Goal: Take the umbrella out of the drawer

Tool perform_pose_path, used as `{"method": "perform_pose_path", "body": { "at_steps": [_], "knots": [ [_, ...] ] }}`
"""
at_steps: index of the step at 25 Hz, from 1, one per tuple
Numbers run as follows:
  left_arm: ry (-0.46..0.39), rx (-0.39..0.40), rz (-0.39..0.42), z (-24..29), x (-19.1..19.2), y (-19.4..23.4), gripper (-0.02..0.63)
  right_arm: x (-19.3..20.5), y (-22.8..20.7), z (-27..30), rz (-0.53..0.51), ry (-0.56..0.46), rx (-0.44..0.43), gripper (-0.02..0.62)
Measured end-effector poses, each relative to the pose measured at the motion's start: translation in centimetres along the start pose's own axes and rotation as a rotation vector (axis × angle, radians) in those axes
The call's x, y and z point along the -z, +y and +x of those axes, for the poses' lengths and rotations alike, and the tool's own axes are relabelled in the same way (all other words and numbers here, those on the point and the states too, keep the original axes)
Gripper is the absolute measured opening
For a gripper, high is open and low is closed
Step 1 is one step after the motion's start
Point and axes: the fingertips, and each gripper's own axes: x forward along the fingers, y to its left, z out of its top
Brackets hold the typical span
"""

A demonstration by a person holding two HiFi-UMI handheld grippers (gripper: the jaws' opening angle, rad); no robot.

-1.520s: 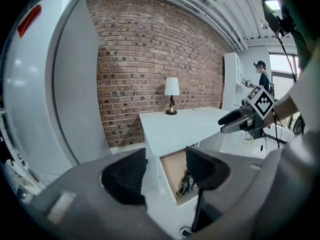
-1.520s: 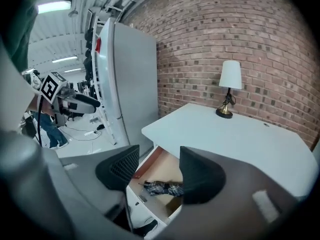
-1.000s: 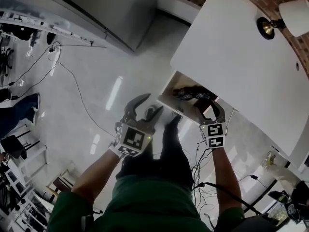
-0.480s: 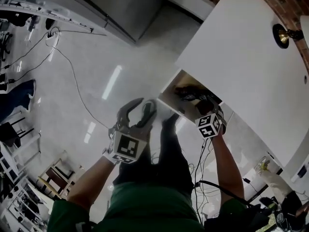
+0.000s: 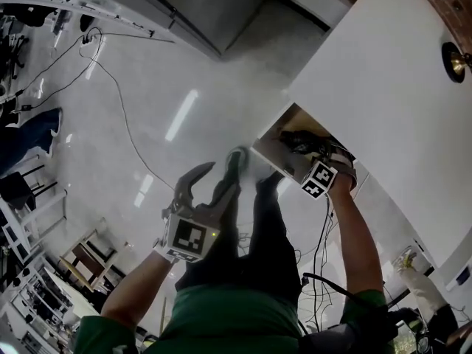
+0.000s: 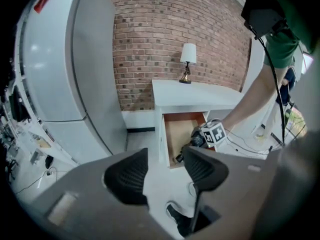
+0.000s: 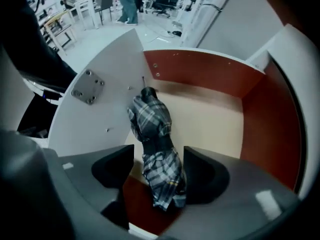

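Room: pale, glossy grey floor [image 5: 147,116], red brick wall [image 6: 165,34] at the back, tall grey cabinet [image 6: 75,69] along the left in the left gripper view. Far off across the floor, a standing person's legs [image 7: 129,1] among chairs and shelving.

White flat-topped bench [image 5: 383,87]: set against the brick wall, bare apart from a small brass lamp with a white shade [image 6: 188,59] at its back edge.

Open wooden drawer with reddish-brown walls and a pale beige bottom [image 7: 200,71]: pulled out from under the bench top, closed on one side by a white panel carrying a small square metal plate [image 7: 88,86].

Folded grey-and-white plaid fabric umbrella [image 7: 152,129]: lying lengthwise on the drawer bottom, just beside the white panel.

Right tongs [image 7: 157,176]: pointing steeply down into the drawer, opening, with the near end of the umbrella between the two black pads and a gap showing at the left pad; no grip on it.

Left tongs [image 6: 164,171]: out over the floor, well apart from the drawer, spread wide and empty, only floor and a dark shoe [image 6: 177,216] showing beyond the pads.
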Motion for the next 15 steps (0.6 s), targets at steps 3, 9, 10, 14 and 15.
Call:
{"method": "perform_pose_path", "body": {
  "at_steps": [3, 9, 10, 14, 15],
  "knots": [
    [0.019, 0.002, -0.009, 0.2, 0.8, -0.7, 0.222, 0.8, 0.2, 1.6, -0.077, 0.041, 0.001, 0.305],
    [0.051, 0.020, -0.032, 1.3, 2.2, -2.7, 0.222, 2.1, -0.4, 4.4, -0.043, 0.073, -0.018, 0.313],
    [0.054, 0.023, -0.032, 1.3, 2.3, -2.9, 0.222, 2.1, -0.5, 4.7, -0.052, 0.083, -0.013, 0.313],
    [0.058, 0.031, -0.034, 0.6, 2.3, -3.2, 0.212, 1.7, -0.6, 4.8, -0.071, 0.104, 0.002, 0.287],
    [0.058, 0.033, -0.036, 0.5, 2.2, -3.3, 0.209, 1.6, -0.4, 4.6, -0.072, 0.103, -0.002, 0.266]
  ]
}}
